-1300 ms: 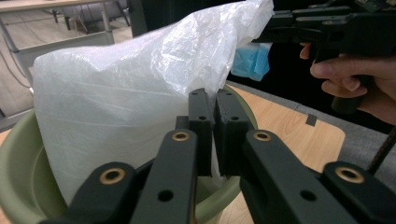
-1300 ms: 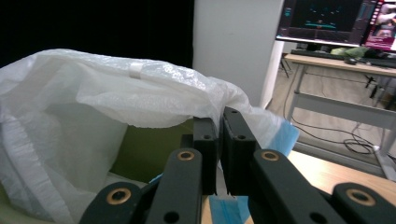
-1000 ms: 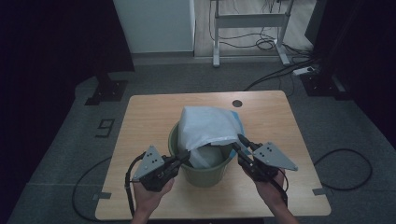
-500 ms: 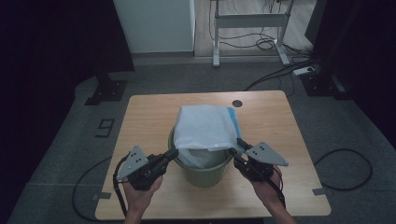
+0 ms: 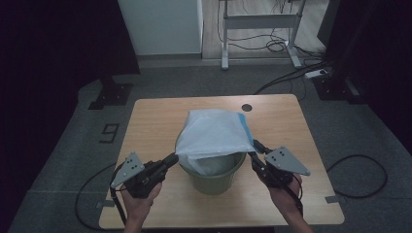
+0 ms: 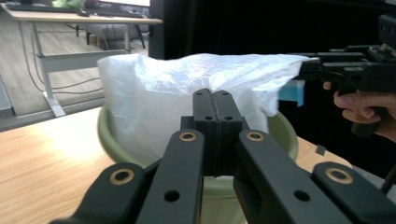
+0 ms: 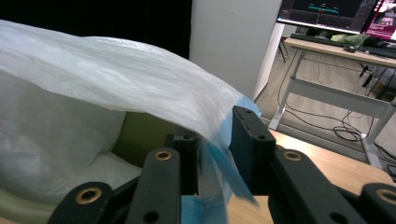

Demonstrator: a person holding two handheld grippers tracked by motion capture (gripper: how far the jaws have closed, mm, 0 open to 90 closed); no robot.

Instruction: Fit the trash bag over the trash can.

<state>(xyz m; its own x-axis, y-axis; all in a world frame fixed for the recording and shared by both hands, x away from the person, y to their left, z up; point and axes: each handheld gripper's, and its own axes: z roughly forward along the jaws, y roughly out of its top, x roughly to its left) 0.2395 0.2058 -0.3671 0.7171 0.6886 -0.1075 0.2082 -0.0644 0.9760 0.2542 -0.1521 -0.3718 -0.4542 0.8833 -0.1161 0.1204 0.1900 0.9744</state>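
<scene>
**Bag half over the bin, both claws at its rim**

Bench [image 5: 155, 121] first: your light wooden top carries a single olive-green plastic bin [image 5: 214, 180], standing upright near the front edge, about midway between your two hands. A small dark round hole sits in the far part of the top, behind the bin.

Next comes the white plastic bin bag [image 5: 214, 133]. It is draped over the bin's mouth and rises above it as a puffed sheet, its far part lifted and spread toward the back of the bench, its lower part hanging down inside the bin. A blue strip [image 5: 246, 127] runs along the bag's right edge.

Your right claw [image 5: 253, 148] is at the bin's right rim. In the right gripper view the bag's edge with the blue strip [image 7: 219, 172] hangs down between the jaws, which stand apart; they have just been closing, yet a gap shows beside the film, so read this claw as not yet clamped on the bag.

Your left claw [image 5: 171, 159] is at the bin's left rim, pointing at the bag. In the left gripper view its jaws are pressed flat together with the bag and bin right behind them; whether any film is pinched between them you cannot tell.
</scene>
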